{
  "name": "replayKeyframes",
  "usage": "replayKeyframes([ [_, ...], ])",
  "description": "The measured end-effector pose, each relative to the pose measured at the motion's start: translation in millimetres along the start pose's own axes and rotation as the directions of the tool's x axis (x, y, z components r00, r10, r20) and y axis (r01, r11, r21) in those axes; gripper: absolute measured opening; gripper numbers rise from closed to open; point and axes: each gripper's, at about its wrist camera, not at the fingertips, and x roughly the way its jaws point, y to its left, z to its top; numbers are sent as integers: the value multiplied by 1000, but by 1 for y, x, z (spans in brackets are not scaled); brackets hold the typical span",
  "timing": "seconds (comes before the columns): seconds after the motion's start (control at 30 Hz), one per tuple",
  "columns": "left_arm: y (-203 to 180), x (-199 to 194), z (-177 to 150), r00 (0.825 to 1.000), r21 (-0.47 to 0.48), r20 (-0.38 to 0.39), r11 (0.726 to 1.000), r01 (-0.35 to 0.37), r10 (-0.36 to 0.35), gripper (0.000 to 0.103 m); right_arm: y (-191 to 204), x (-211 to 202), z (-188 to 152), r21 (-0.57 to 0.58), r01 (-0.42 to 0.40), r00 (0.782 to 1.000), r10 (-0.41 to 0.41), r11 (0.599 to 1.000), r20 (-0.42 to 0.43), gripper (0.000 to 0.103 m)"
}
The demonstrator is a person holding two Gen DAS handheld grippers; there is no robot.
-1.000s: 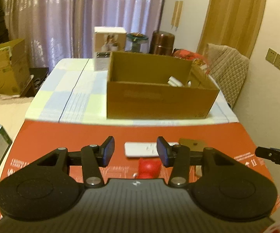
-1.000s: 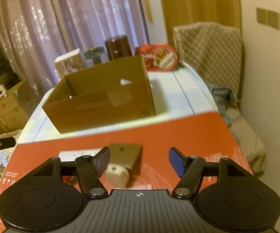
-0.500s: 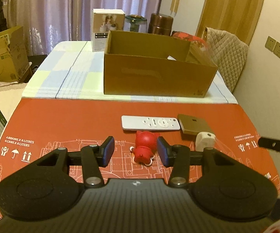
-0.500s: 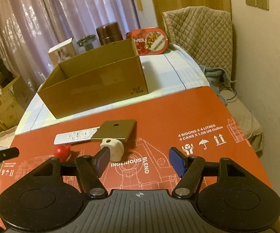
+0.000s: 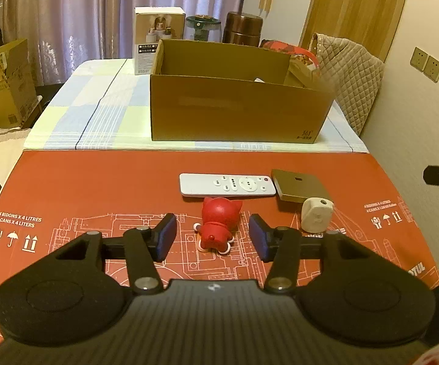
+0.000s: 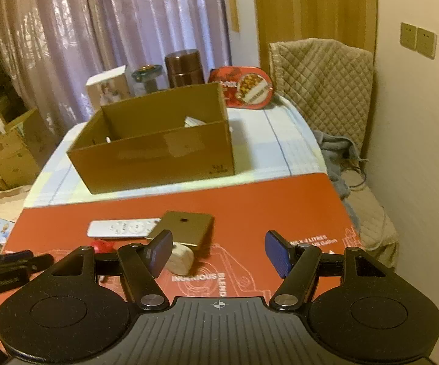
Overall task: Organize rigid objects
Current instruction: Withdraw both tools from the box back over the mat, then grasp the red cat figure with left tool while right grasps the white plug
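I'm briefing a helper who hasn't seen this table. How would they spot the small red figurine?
Find the red printed mat in front of the cardboard box. Just nearer than the white remote lies the red figurine, between the left gripper fingers. It is the only red, cat-eared item there.

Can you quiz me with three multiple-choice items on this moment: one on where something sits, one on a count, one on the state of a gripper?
1. Where is the red toy?
A. inside the cardboard box
B. on the red mat, in line with the gap between the left gripper's fingers
C. on top of the remote

2. How many loose items lie on the red mat?
A. two
B. four
C. six

3. How is the left gripper?
A. open, holding nothing
B. shut on the remote
C. shut on the toy

Answers:
1 B: it sits on the mat nearer than the remote.
2 B: toy, remote, gold box, white charger.
3 A: its fingers stand apart, clear of the toy.
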Motion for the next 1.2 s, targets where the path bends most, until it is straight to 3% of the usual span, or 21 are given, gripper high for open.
replayKeyframes([
  [0.5,4,36,-9,999,27,-33,1000,6,-6,55,15,61,-47,23,-58,998,59,998,-37,65],
  [0.67,5,52,-12,999,44,-31,999,10,-8,59,25,88,-62,-4,-79,996,78,997,-47,71],
  [1.2,5,94,-14,999,102,-5,994,48,-47,61,41,153,-83,-61,-7,999,10,998,45,72],
])
